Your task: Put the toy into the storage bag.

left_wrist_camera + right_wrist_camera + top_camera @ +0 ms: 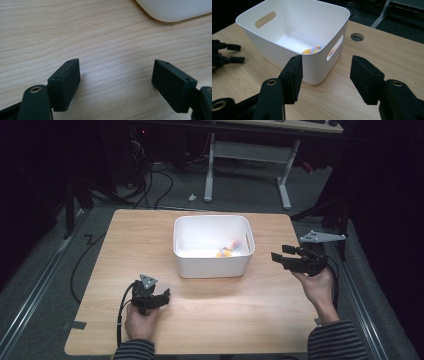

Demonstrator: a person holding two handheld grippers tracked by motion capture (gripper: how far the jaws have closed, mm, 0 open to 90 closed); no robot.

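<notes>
High view: white bin (213, 246) sits mid-surface, slightly toward the far edge; small colourful items (227, 249) lie at its bottom, right side — orange and yellow bits, too small to identify; left tongs (159, 300) rest low near the front-left of the wooden surface (140, 235), well apart from the bin; right tongs (281, 256) are held up off the right edge, pointing left at the bin's right wall, near it but not touching.

Left gripper view: left tongs (116, 83) stand wide open over bare wood grain, nothing between the jaws; a corner of the bin (175, 10) shows at top right.

Right gripper view: right tongs (325, 80) are partly open and empty; bin corner with handle slot (335, 48) lies straight ahead, the colourful items (312, 50) visible inside; the left tongs (227, 53) show far off at the left edge.

Judgement: no item left on the surface, so loading looks done or paused; the right hand looks lined up on the bin's near wall — next move probably calls for going either over the rim for the contents or onto the wall by the slot, jaws squared to it.

Room: dark; grey carpet, cables, a white-legged desk (250, 155) behind; cable hole (357, 37) in the surface.
</notes>
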